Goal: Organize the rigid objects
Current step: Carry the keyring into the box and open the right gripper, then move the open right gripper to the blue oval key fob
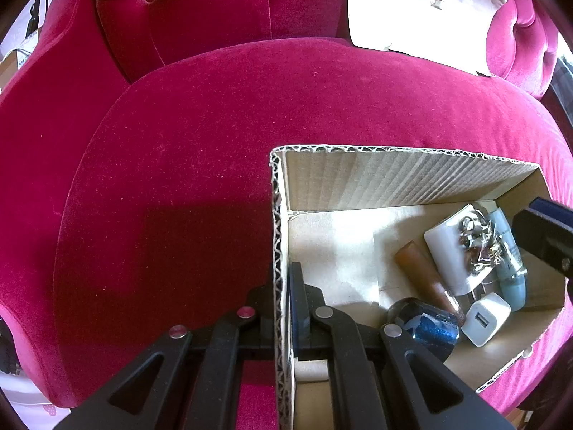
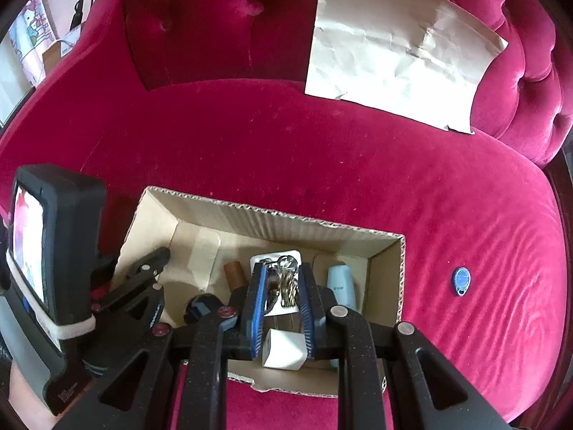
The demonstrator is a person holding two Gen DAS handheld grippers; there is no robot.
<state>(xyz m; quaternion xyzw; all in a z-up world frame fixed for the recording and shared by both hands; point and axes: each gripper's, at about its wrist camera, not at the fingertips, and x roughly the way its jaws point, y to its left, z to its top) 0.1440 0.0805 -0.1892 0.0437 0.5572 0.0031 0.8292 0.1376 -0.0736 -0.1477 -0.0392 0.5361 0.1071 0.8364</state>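
Observation:
An open cardboard box (image 1: 404, 175) (image 2: 272, 222) sits on the pink velvet sofa seat. It holds a white mug (image 1: 446, 256) with a bunch of keys (image 1: 480, 245) (image 2: 284, 279) on it, a brown tube (image 1: 422, 276), a pale blue bottle (image 1: 514, 286) (image 2: 340, 285), a white USB charger (image 1: 485, 319) (image 2: 284, 353) and a blue glitter item (image 1: 429, 328). My left gripper (image 1: 281, 279) is shut on the box's left wall. My right gripper (image 2: 283, 283) is open over the box, above the keys and charger. A blue key fob (image 2: 461, 281) lies on the seat right of the box.
A crumpled paper sheet (image 2: 397, 61) (image 1: 422, 7) leans against the sofa back at the far right. The sofa's tufted backrest (image 2: 215, 25) and right armrest (image 2: 526, 82) border the seat. The left gripper's body with a lit screen (image 2: 30, 247) stands left of the box.

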